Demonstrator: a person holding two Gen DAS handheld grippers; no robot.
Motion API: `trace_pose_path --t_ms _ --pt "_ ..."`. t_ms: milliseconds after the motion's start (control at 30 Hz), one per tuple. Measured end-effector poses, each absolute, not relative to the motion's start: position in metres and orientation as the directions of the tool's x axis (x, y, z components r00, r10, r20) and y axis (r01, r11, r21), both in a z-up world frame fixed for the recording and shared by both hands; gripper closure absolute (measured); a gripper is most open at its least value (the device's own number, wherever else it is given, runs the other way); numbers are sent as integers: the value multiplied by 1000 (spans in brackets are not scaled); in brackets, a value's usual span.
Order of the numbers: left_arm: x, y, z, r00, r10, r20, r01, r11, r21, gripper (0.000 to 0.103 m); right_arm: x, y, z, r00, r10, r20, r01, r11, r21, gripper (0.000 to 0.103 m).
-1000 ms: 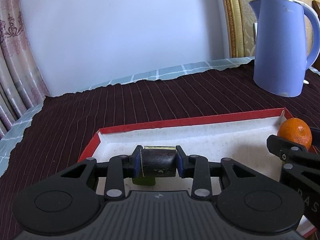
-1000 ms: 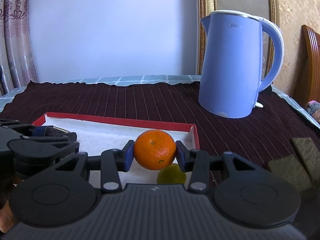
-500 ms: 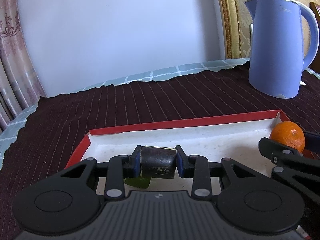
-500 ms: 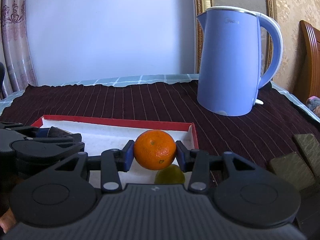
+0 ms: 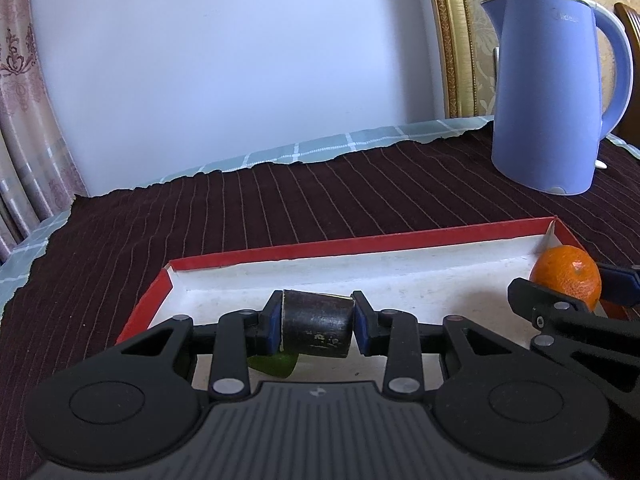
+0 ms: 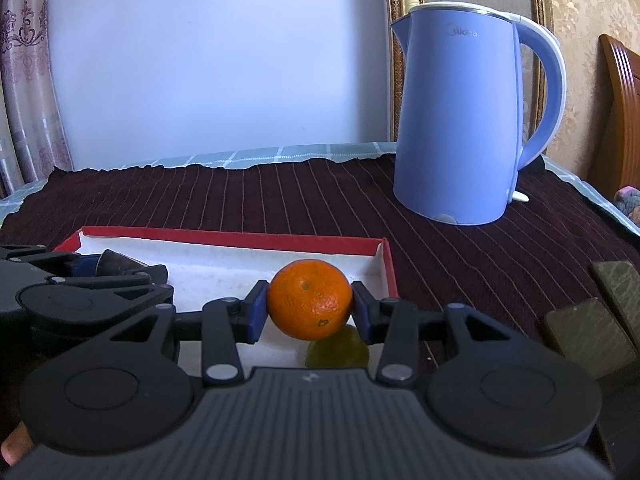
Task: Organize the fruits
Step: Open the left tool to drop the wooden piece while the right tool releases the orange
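Observation:
My left gripper [image 5: 317, 322] is shut on a short dark cylinder piece [image 5: 316, 328] and holds it just above the white floor of a red-rimmed tray [image 5: 360, 246], near its left end. A green piece [image 5: 274, 365] lies in the tray below it. My right gripper [image 6: 310, 306] is shut on an orange [image 6: 310, 304], held over the tray's right end [image 6: 384, 264]. A yellow-green fruit [image 6: 338, 350] lies under the orange. In the left wrist view the orange [image 5: 568, 276] shows at the right.
A blue electric kettle [image 6: 456, 120] stands on the dark striped cloth behind the tray to the right. Two brown-green blocks [image 6: 588, 332] lie on the cloth at the right edge. A wooden chair back [image 6: 624, 100] rises far right. Wall and curtain stand behind.
Both grippers keep the same hold on the dark piece and the orange. The views have only drifted slightly; nothing in the tray has shifted.

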State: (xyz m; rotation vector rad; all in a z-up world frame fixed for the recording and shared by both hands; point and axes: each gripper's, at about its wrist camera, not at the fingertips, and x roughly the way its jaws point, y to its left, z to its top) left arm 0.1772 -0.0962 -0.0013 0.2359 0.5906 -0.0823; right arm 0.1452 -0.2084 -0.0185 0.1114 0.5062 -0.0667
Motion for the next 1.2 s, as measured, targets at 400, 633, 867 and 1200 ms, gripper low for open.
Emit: trace_pose_path --t_ms 400,633,867,1200 --pt "177 -95 -3 829 17 -559 119 971 206 49 142 -210 -21 875 -28 -482 86 991 99 53" --pt "174 -94 -2 826 21 -563 120 970 212 49 140 -210 -22 875 -30 -483 88 991 98 53" --pt "165 -84 3 813 14 -582 113 977 182 48 135 -210 -23 874 -31 -485 92 990 103 53" --pt "142 -73 7 815 17 -579 106 978 179 48 120 -210 -23 883 -34 -467 101 988 119 41"
